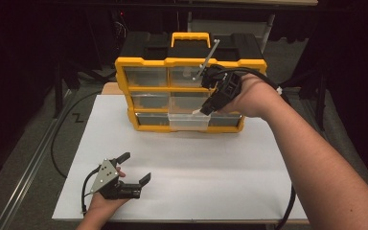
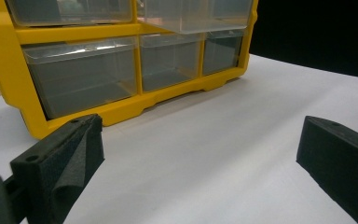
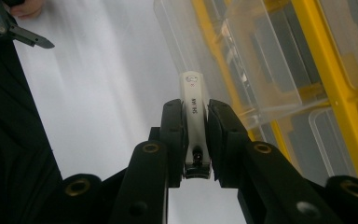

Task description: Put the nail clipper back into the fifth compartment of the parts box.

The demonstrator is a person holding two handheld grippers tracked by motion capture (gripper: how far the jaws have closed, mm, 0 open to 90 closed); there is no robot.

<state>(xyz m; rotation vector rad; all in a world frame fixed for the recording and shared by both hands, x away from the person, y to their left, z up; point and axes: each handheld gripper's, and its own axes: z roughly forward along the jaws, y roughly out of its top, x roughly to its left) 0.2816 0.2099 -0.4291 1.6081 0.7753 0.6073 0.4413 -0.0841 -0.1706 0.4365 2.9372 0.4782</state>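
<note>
Small dark lettering runs lengthwise down the pale lever of a white and silver nail clipper [image 3: 195, 119], seen in the right gripper view; it appears to read "SHUAN", though the letters are too small to be sure. A tiny reddish mark near the clipper's tip cannot be read.

I see a white sheet [image 1: 182, 163] covering the desk [image 1: 109, 88], whose wooden corner peeks out just behind the sheet's far left edge. Left of the sheet, a black cable [image 1: 60, 139] curves over the grey floor [image 1: 14, 158]. Beyond the sheet's far side, dark frame legs [image 1: 57, 86] stand, I think, in shadow.
</note>
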